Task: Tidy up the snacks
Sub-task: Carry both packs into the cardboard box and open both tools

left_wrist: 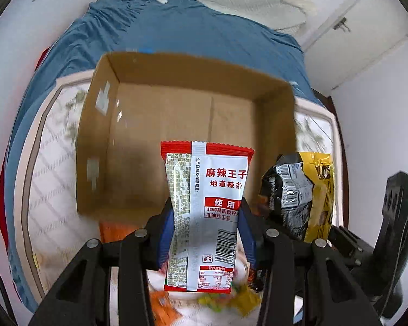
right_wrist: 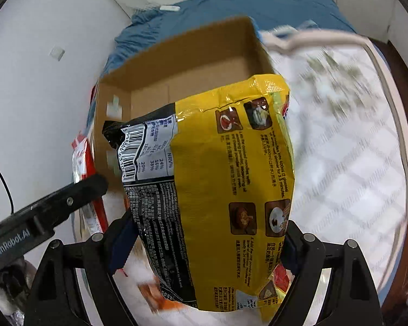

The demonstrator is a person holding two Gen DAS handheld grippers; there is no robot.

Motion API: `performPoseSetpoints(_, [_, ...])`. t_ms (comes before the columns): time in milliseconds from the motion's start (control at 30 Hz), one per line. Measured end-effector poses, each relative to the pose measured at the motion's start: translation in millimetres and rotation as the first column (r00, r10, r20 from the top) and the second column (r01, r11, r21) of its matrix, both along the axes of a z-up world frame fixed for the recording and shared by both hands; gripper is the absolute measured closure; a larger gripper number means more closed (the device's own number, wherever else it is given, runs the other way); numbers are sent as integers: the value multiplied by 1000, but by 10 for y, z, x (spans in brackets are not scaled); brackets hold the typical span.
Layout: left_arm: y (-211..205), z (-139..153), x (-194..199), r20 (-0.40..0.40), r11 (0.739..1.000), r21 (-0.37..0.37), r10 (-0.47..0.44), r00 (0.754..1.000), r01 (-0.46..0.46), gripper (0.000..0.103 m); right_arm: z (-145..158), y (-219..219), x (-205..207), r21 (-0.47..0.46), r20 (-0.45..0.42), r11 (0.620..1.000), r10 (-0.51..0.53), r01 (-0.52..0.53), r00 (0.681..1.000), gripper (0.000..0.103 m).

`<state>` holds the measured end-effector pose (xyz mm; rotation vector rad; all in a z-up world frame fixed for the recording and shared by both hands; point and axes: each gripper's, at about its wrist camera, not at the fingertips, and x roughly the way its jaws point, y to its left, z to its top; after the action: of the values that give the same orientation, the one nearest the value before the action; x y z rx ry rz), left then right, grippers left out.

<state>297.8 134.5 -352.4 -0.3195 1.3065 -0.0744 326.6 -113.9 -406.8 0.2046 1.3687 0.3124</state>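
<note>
Snacks in both hands here. The left gripper [left_wrist: 206,231] is clamped on a red-and-white spicy strip packet [left_wrist: 208,214], blue pads [left_wrist: 166,233] pinching its lower half from both sides, so the packet stands upright between the jaws with its back seam and barcode facing the camera. It hangs just in front of the near wall of the open cardboard box [left_wrist: 95,141], which looks bare inside as far as I can see.

The right gripper [right_wrist: 204,247] has its jaws spread wide around a yellow-and-black instant noodle bag [right_wrist: 231,179], the pads pressing on its two edges. That bag is at the box's [right_wrist: 193,62] near right corner, covering part of the opening. The box sits on a patterned white mat [right_wrist: 353,149] over a blue bedspread [left_wrist: 176,32]. A few blurry orange and yellow packets [left_wrist: 163,304] lie below, on the near side of the box.
</note>
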Motion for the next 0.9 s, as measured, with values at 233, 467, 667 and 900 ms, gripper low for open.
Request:
performPoseSetpoints(233, [135,-455,994,-68,1000,26,-9,998,11,63,-327,421,1339,-109,-3,994,8,-9,1000,14])
performPoseSetpoints(467, [127,-750,1488,-99,999,37,-29,995,32,60,-784,652,1759,-162,-25,987,16,-20,1000,14])
performPoseSetpoints(667, [186,-901,1585,-96,996,86,-17,995,25,15,-855,777,1741,-248,-10,969,14,-16,1000,5])
performPoseSetpoints(900, [136,-800,1368,-32,991,134,-22,999,26,6,-717,788,1554,-285,11,958,21,-17,1000,4])
